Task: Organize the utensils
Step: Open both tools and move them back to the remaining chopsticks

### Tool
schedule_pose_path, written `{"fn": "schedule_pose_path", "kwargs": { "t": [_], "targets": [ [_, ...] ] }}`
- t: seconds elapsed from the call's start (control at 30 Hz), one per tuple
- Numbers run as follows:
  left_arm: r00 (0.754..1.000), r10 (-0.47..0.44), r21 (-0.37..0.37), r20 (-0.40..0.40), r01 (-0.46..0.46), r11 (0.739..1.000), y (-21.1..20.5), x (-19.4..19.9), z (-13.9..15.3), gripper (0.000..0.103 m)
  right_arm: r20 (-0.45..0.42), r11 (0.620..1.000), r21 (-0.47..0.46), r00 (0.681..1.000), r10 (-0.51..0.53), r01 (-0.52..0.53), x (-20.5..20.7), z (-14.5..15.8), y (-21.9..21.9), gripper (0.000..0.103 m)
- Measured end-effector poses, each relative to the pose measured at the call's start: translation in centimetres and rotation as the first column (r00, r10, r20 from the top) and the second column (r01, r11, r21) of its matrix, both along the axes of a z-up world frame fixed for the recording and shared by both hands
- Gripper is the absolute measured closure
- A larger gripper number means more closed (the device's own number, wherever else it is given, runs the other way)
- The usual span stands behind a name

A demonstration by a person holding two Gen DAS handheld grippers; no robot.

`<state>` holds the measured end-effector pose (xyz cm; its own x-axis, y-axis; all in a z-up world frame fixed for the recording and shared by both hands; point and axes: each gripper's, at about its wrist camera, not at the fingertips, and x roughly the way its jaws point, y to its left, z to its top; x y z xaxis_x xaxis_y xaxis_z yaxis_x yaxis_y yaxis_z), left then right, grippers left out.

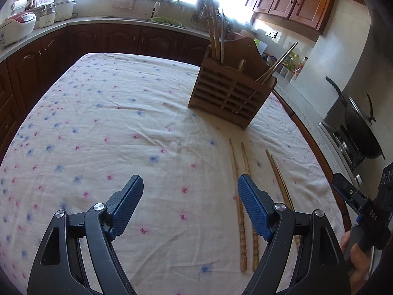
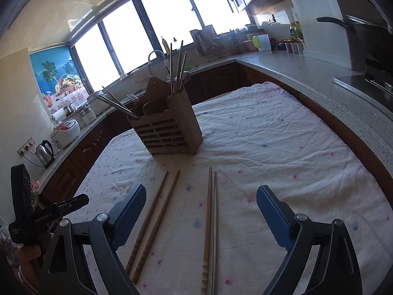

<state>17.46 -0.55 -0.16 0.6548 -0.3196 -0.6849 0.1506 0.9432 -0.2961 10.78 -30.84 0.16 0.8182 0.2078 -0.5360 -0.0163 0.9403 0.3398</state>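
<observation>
1. Left gripper (image 1: 190, 184): jaws spread wide, nothing between the blue pads (image 1: 127, 205); held over the flowered tablecloth (image 1: 98, 123).
2. Right gripper (image 2: 201, 196): jaws spread wide and empty, held above the loose chopsticks. In the left wrist view only its black body is seen, at the right edge.
3. Left pair of wooden chopsticks (image 2: 154, 223): laid side by side on the cloth, in front of the holder. In the left wrist view the left gripper's right finger overlaps part of the pair (image 1: 239, 196).
4. Right pair of chopsticks (image 2: 211, 223): laid just beside each other, apart from the first pair. One is wooden; the other looks thinner and grey in the right wrist view only.
5. Wooden utensil holder (image 2: 167, 132): upright on the cloth beyond the chopsticks, with chopsticks standing in its compartments.
6. Forks (image 2: 133, 97): tines seen in the holder in the right wrist view only.
7. Kettle (image 2: 45, 151) and rice cooker (image 2: 66, 130): on the counter; the kettle is seen in the right wrist view only.
8. Black pan (image 1: 358, 123): beside the table, at the stove.
</observation>
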Motion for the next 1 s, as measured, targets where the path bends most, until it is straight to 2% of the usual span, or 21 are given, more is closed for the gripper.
{"fn": "schedule_pose_path", "kwargs": {
  "t": [0.17, 0.27, 0.33, 0.37, 0.43, 0.53, 0.83, 1.0],
  "targets": [
    [0.999, -0.039, 0.033, -0.031, 0.04, 0.999, -1.5, 0.6, -0.7, 0.022, -0.043, 1.0, -0.002, 0.999, 0.016, -0.016, 0.4, -1.1, 0.3, 0.012],
    [0.998, -0.047, 0.052, -0.042, 0.049, 0.997, -2.3, 1.1, -1.1, 0.026, -0.068, 0.999, -0.03, 0.997, 0.021, -0.023, 1.2, -1.4, 0.7, 0.02],
    [0.997, -0.054, 0.052, -0.061, 0.058, 0.997, -2.6, 1.4, -1.5, 0.033, -0.093, 0.998, -0.048, 0.995, 0.028, -0.033, 2.2, -1.9, 0.9, 0.038],
    [0.996, -0.059, 0.049, -0.073, 0.062, 0.997, -2.7, 1.6, -1.8, 0.039, -0.108, 0.998, -0.05, 0.994, 0.034, -0.039, 2.7, -2.2, 0.9, 0.043],
    [0.993, -0.063, 0.045, -0.096, 0.067, 0.997, -2.8, 2.0, -2.2, 0.044, -0.143, 0.997, -0.054, 0.989, 0.047, -0.056, 3.9, -2.7, 1.1, 0.064],
    [0.991, -0.074, 0.038, -0.112, 0.079, 0.996, -3.1, 2.6, -2.6, 0.049, -0.175, 0.994, -0.061, 0.981, 0.08, -0.091, 5.6, -3.5, 1.6, 0.077],
    [0.977, -0.158, 0.022, -0.141, 0.163, 0.986, -5.9, 6.2, -3.0, 0.062, -0.305, 0.985, -0.079, 0.944, 0.122, -0.153, 10.9, -6.6, 2.5, 0.089],
    [0.964, -0.211, 0.069, -0.164, 0.225, 0.972, -8.8, 9.3, -3.7, 0.07, -0.311, 0.983, -0.082, 0.941, 0.13, -0.163, 12.1, -6.6, 2.4, 0.091]
  ]
}}
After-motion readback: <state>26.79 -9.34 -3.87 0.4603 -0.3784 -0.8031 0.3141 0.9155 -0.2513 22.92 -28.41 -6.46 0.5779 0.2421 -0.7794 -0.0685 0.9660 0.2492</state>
